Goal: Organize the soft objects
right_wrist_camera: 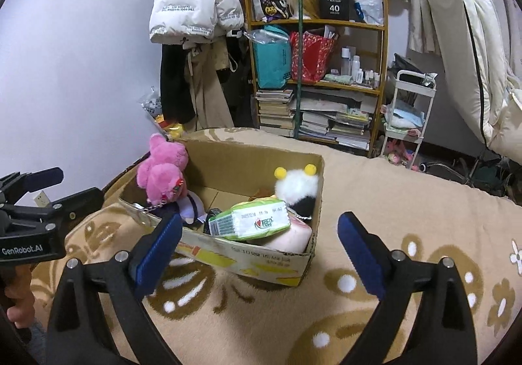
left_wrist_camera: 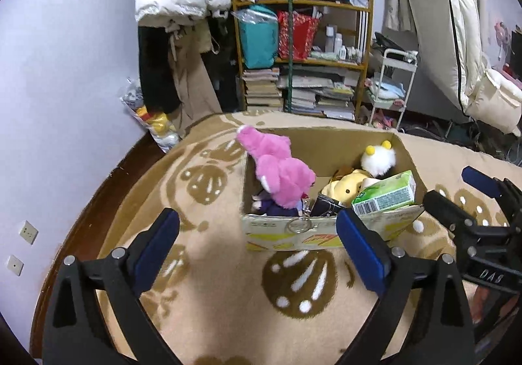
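Left wrist view showed the left gripper (left_wrist_camera: pixel 257 239) and right gripper (right_wrist_camera: pixel 259 242) spread, empty, near the filled cardboard box (left_wrist_camera: pixel 293 234); sorting seemed finished, retreat next.

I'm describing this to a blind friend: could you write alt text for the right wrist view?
A cardboard box on a beige patterned blanket holds a pink plush, a white plush with yellow ears and a green tissue pack. The open right gripper frames it, empty; the left gripper shows at left.

One cardboard box (right_wrist_camera: pixel 267 262); one green tissue pack (right_wrist_camera: pixel 251 223); perhaps five plush toys (right_wrist_camera: pixel 163 169).
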Tool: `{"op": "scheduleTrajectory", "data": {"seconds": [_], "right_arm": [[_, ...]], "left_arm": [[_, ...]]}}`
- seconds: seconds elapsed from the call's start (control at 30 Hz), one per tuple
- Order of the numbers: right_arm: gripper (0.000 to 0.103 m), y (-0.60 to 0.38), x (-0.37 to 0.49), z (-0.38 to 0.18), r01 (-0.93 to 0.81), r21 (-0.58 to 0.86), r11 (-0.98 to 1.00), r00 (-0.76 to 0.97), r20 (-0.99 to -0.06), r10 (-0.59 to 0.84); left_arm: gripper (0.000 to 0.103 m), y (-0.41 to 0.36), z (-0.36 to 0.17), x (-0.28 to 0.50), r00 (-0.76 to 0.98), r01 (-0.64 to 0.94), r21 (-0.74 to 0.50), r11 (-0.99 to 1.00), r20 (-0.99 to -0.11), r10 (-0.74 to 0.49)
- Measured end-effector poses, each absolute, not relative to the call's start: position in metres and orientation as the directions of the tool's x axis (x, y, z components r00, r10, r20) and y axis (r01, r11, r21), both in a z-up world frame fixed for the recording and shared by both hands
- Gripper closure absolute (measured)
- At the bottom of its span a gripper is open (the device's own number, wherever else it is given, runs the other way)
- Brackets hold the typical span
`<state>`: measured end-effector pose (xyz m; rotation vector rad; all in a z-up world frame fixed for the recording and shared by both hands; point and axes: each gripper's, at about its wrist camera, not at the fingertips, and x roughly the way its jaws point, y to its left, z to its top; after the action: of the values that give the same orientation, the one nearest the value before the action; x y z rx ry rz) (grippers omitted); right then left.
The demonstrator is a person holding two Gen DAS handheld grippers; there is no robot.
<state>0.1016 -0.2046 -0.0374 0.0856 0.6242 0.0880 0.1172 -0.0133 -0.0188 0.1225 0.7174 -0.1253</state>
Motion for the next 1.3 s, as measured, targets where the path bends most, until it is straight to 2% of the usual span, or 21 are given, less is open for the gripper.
{"op": "scheduleTrajectory", "data": {"seconds": [0.13,0.4,0.67,0.93,1.13,1.3], "right_arm": [[0.000,-0.206,0.085,-0.023,-0.054,0.110,0.993,0.833,-0.543,0.105],[0.000,-0.210,0.055,-0.001,-0.052,0.113,0.992,0.866,-0.489,0.101],[0.000,-0.209,0.023,0.009,-0.071,0.110,0.991,0.888,-0.446,0.113],[0.000,-0.207,-0.011,0.019,-0.072,0.095,0.993,0.933,-0.345,0.101],[0.000,-0.204,-0.022,0.011,-0.074,0.079,0.994,0.944,-0.316,0.095],[0.000,-0.206,-0.023,0.006,-0.064,0.098,0.993,0.939,-0.331,0.093]], "left_arm": [[0.003,-0.007,-0.004,0.096,0.784,0.141,0.099,0.985,-0.619,-0.050],[0.002,0.001,0.008,0.050,0.842,0.108,0.132,0.985,-0.539,-0.020],[0.002,0.006,0.011,0.009,0.879,0.115,0.110,0.987,-0.474,-0.050],[0.002,0.005,0.004,-0.012,0.908,0.106,0.126,0.986,-0.417,-0.044],[0.002,0.005,-0.002,-0.019,0.917,0.123,0.133,0.983,-0.393,-0.061],[0.002,0.006,-0.007,-0.017,0.912,0.132,0.129,0.983,-0.404,-0.070]]}}
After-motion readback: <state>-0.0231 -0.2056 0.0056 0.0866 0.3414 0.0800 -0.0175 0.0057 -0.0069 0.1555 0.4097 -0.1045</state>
